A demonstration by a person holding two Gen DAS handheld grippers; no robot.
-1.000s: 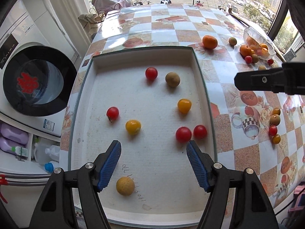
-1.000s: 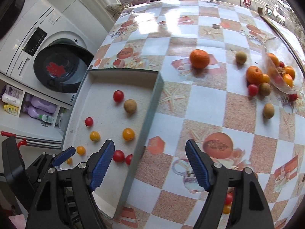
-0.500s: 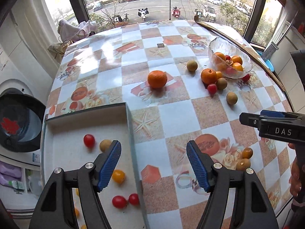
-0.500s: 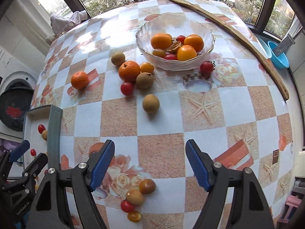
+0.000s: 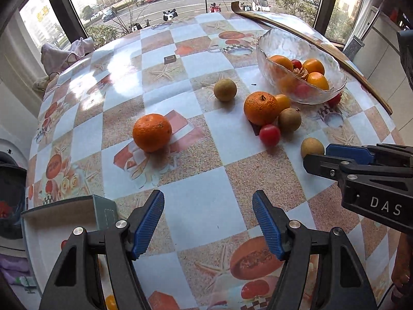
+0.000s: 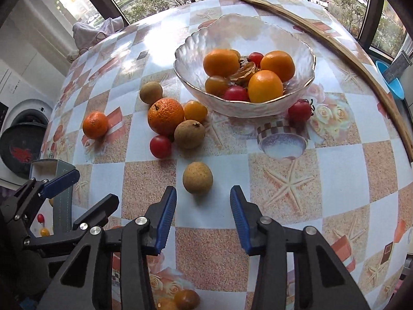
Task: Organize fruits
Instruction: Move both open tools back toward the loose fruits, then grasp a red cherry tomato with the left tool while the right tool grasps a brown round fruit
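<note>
Landmark: glass bowl (image 6: 245,77), standing on the checked desk (image 6: 284,206) toward its window side.

Inside the bowl: three oranges, two red tomatoes, one yellow-orange tomato, a dry brown husk (its kind cannot be told).

Loose on the desk, left of the bowl: a rough-skinned orange (image 6: 165,115); a yellow tomato (image 6: 195,111) touching the bowl's wall; a brown round fruit (image 6: 189,134) and a red tomato (image 6: 160,146) in the same cluster; another brown fruit (image 6: 151,92) a little apart; a lone orange (image 6: 95,125) farther left still. Right of the bowl: one red tomato (image 6: 299,110), just beside its base. Nearer than the bowl: a tan fruit (image 6: 197,177); a few small fruits at the bottom edge of the right wrist view.

White tray (image 5: 64,222), well left of the bowl at the desk's edge; a few small tomatoes show in it, most of it out of view.

Right gripper (image 6: 203,215): fingers spread, nothing between them, pointed at the tan fruit, which lies just ahead of the tips.

Left gripper (image 5: 208,223): fingers spread, empty, over bare desk.

Progress, as judged: under way, far from finished; some fruit in bowl and tray; at least ten pieces loose; tan fruit the likely next pick.
</note>
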